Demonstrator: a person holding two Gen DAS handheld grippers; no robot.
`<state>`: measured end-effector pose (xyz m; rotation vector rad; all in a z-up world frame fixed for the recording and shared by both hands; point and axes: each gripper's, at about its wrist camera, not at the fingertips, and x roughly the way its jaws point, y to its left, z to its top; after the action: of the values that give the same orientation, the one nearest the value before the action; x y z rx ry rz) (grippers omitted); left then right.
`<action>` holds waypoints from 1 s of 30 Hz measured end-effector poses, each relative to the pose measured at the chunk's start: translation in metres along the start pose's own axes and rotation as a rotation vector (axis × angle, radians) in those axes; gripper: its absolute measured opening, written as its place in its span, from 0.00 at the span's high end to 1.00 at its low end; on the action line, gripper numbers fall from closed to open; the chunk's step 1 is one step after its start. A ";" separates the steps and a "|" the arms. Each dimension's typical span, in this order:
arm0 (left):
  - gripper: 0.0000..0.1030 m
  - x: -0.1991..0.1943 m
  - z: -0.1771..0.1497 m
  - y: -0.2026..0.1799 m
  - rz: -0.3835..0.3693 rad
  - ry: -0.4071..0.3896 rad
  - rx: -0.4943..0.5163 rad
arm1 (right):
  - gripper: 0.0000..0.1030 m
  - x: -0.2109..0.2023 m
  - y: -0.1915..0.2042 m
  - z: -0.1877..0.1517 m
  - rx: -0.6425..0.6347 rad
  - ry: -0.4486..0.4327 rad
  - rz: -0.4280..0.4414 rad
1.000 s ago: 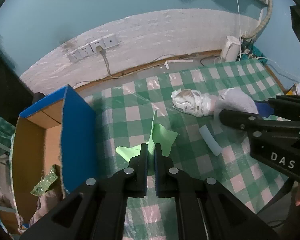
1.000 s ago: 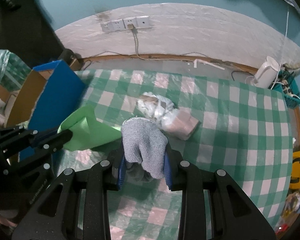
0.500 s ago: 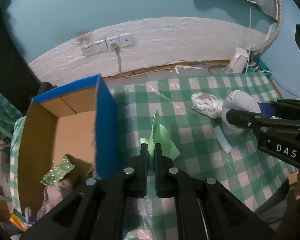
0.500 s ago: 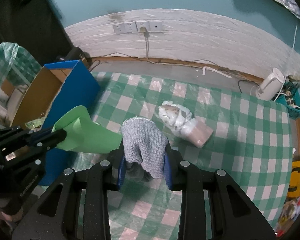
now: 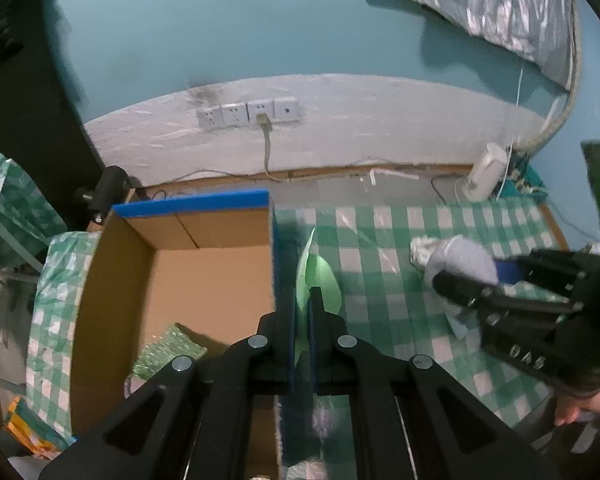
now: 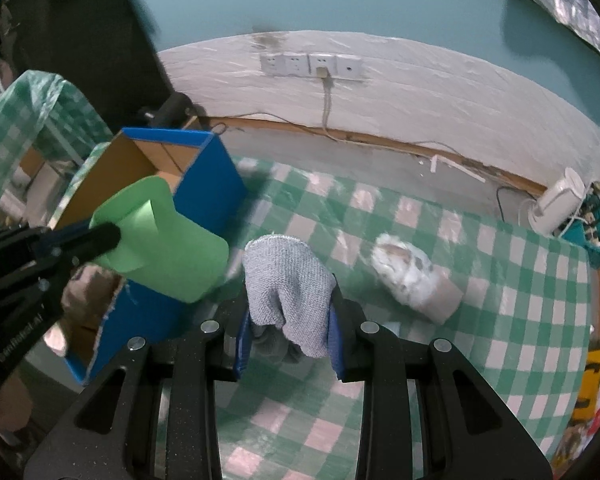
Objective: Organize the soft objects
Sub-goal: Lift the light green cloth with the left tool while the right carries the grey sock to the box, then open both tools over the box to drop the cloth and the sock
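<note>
Your left claw (image 5: 303, 300) is clamped on the green sheet (image 5: 318, 280) at the box (image 5: 204, 264) wall by the table's (image 6: 480, 280) left edge; your right claw (image 6: 290, 312) grips the grey cloth (image 6: 286, 276), both likely bound for that box.

- Box (image 5: 204, 276) at the left end of the table (image 5: 384, 292), open side up, with a crumpled sheet (image 5: 168, 350) inside.
- Foam sheet (image 5: 318, 280) in the left gripper (image 5: 302, 316), just right of the box wall.
- Cloth (image 6: 286, 280) in the right gripper (image 6: 290, 332), right of the foam sheet.
- Wrapped bundle (image 6: 414, 276) on the table, right of the cloth.
- Sockets (image 5: 248, 114) on the wall behind.
</note>
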<state>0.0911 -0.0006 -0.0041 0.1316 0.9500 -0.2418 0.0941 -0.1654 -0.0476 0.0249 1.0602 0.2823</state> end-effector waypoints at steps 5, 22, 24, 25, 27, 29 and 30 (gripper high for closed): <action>0.95 -0.018 0.009 0.015 -0.002 -0.046 -0.031 | 0.71 -0.001 0.019 0.009 -0.031 -0.011 0.016; 0.95 -0.049 0.011 0.073 0.067 -0.118 -0.113 | 0.71 0.010 0.098 0.038 -0.158 -0.023 0.078; 0.95 -0.053 0.010 0.083 0.083 -0.127 -0.126 | 0.71 0.011 0.107 0.041 -0.168 -0.025 0.085; 0.95 -0.055 0.009 0.086 0.090 -0.131 -0.130 | 0.71 0.011 0.111 0.043 -0.172 -0.026 0.088; 0.95 -0.056 0.007 0.096 0.107 -0.135 -0.144 | 0.71 0.012 0.121 0.047 -0.181 -0.029 0.095; 0.95 -0.056 0.004 0.105 0.109 -0.131 -0.160 | 0.71 0.014 0.130 0.050 -0.191 -0.028 0.101; 0.95 -0.054 0.003 0.109 0.114 -0.128 -0.169 | 0.71 0.017 0.136 0.052 -0.198 -0.026 0.105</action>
<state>0.0916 0.1124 0.0427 0.0145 0.8292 -0.0637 0.1168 -0.0240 -0.0150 -0.0936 1.0029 0.4796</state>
